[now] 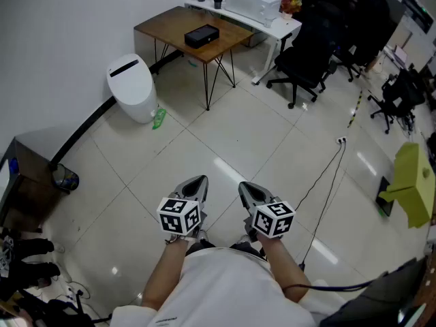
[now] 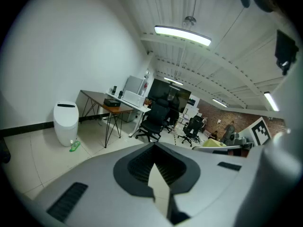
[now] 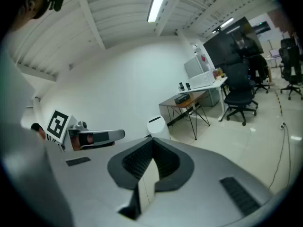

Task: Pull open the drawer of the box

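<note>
A small black box lies on a wooden table far across the room; its drawer cannot be made out from here. The box also shows in the left gripper view and the right gripper view, small and distant. My left gripper and right gripper are held side by side in front of my body, above the tiled floor, pointing toward the table. Both have their jaws together with nothing between them, as the left gripper and right gripper show in their own views.
A white bin stands by the wall with a green bottle beside it. Behind the wooden table is a white desk and black office chairs. A cable runs over the floor at right. A dark cabinet stands at left.
</note>
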Motion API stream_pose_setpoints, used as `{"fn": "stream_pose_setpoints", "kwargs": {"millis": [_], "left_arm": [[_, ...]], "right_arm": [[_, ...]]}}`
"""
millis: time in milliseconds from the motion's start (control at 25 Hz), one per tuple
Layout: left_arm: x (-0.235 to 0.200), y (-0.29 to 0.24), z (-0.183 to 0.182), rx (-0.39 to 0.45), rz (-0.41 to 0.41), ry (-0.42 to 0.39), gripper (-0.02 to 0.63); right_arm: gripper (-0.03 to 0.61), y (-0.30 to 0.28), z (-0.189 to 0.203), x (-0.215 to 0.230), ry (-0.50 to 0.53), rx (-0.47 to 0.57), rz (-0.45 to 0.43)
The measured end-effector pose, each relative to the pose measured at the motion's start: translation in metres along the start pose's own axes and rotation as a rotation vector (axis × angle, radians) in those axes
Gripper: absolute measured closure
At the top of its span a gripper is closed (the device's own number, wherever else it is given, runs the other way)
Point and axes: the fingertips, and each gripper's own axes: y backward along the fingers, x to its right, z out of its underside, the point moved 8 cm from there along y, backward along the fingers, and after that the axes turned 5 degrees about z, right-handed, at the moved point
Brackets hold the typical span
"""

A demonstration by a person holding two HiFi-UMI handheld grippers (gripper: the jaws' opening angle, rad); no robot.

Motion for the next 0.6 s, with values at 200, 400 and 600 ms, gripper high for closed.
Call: {"fn": "stream_pose_setpoints", "kwargs": {"millis": [200,400,600], "left_arm": [[-0.012,0.002,-0.006,0.0,0.009,-0.012,0.612],[-0.035,0.01,-0.008,-0.014,0.021,-0.015,0.614],[-0.057,0.017,-0.012,-0.027,0.035,-0.014,0.612]], "right_arm": [[0.592,-0.008,-0.003,-0.003,-0.012,0.018,0.027],[0.592,-0.024,0.001,-0.016,-0.022,0.024,0.048],[0.592,-0.04,0.001,-0.032,-0.033,0.028,0.067]]}}
